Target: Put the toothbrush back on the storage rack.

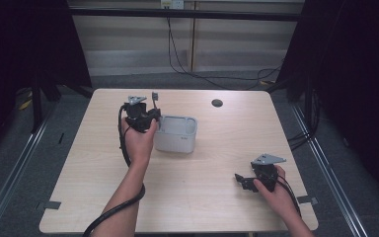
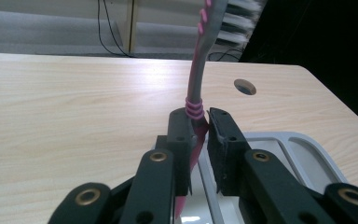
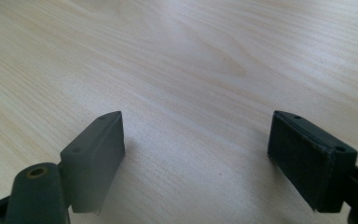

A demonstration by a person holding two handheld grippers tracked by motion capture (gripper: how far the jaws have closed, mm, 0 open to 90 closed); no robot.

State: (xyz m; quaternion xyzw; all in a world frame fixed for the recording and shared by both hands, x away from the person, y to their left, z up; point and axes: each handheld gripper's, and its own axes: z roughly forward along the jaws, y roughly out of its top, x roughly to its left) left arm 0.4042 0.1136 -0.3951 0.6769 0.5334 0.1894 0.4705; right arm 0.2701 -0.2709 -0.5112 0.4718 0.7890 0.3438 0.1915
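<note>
Black jaws pinch curved pink toothbrush point(image 2: 196, 88).

Even overhead light, dark margins, soft focus up close

The surface point(image 1: 202, 163) is lit evenly from above while the surroundings are left in near-black. Pale glare is spread across the wood in both gripper views. Soft shadows are cast beneath the right gripper's point(image 3: 196, 154) jaws. The toothbrush point(image 2: 200, 70) bristles are rendered blurred.

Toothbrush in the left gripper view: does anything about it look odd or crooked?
Nothing looks damaged. The pink toothbrush stands nearly upright, bristles up, pinched by the left gripper at its handle, above the grey tray. It just leans slightly in the jaws.
</note>
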